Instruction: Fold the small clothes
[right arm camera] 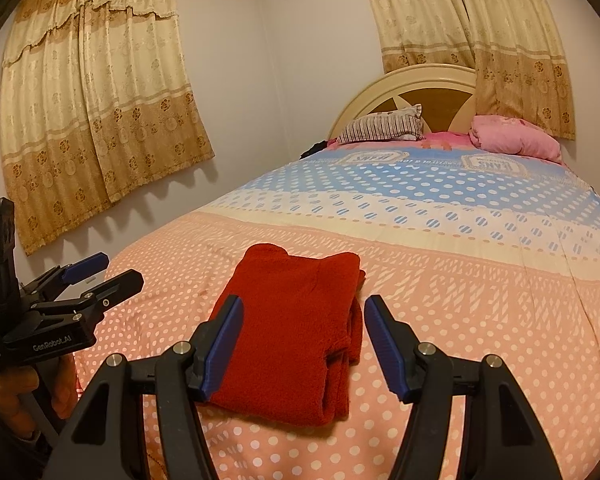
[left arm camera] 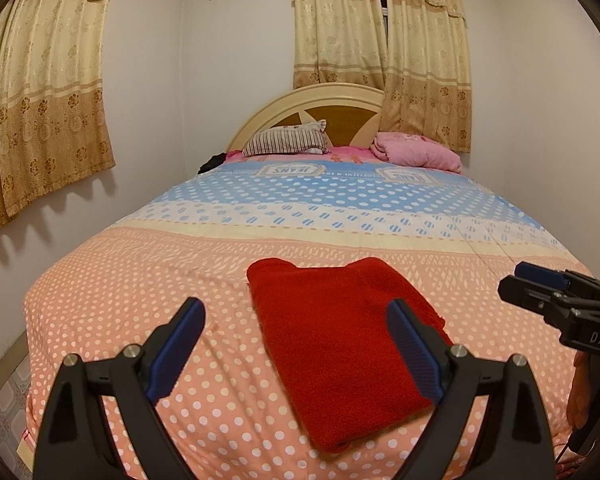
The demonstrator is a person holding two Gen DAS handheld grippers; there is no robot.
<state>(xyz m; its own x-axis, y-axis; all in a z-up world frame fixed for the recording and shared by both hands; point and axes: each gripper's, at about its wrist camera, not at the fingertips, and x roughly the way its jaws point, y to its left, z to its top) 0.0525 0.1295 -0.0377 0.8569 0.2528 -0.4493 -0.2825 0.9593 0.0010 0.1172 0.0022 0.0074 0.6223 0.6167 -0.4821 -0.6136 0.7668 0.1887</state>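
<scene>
Already folded, the red garment (right arm camera: 296, 332) is lying near the bed's (right arm camera: 460, 280) foot; both hand-held grippers, left (left arm camera: 296, 350) and right (right arm camera: 302, 344), are hovering released. Soft, light fleece probably; pinch a corner.

Both tongs are held side by side, angled a bit downward. The left tongs (left arm camera: 296, 344) are spread wide with nothing gripped. The right tongs (right arm camera: 304, 340), at 3 o'clock from them, are parted too, nothing pinched.
</scene>
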